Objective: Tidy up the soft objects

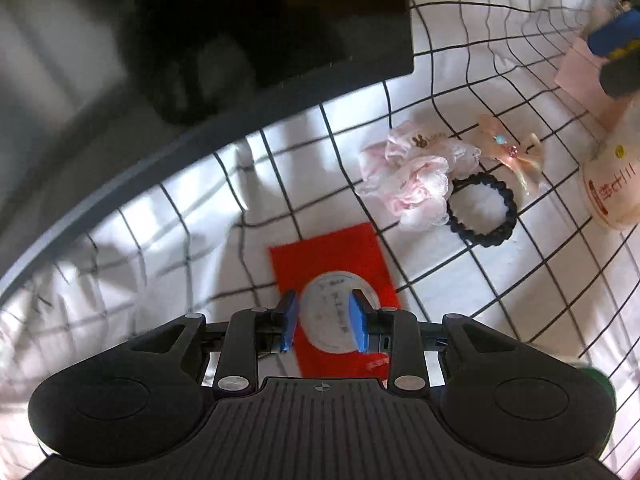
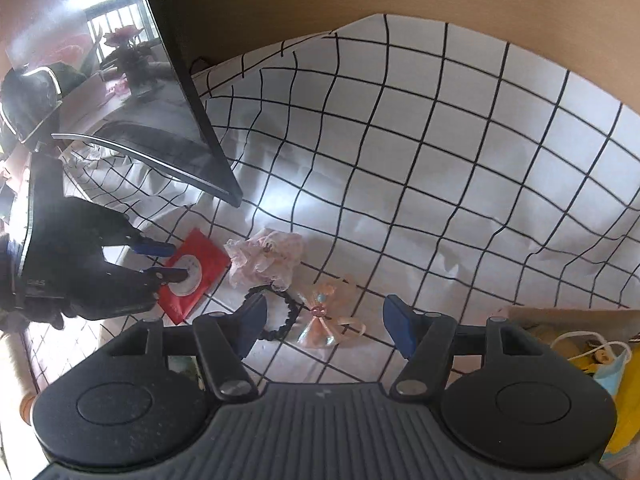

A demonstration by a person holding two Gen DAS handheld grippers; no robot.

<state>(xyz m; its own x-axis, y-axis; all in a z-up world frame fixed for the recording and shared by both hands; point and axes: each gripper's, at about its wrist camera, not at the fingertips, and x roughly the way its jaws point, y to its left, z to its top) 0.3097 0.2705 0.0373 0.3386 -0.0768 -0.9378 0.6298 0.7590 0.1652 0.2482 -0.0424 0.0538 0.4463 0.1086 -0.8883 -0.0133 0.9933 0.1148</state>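
Since the pink lace scrunchie, the black hair tie at its 4 o'clock and the peach ribbon bow at its 2 o'clock all lay loose on the checked cloth, little sorting looked done. The left gripper hung over the red packet, jaws partly apart, gripping nothing I could see. The right gripper stood wide and empty above the bow.

We seem to be in a home, at a table under a white grid-patterned cloth beside a dark screen. Its glass reflects potted flowers and a railed window.
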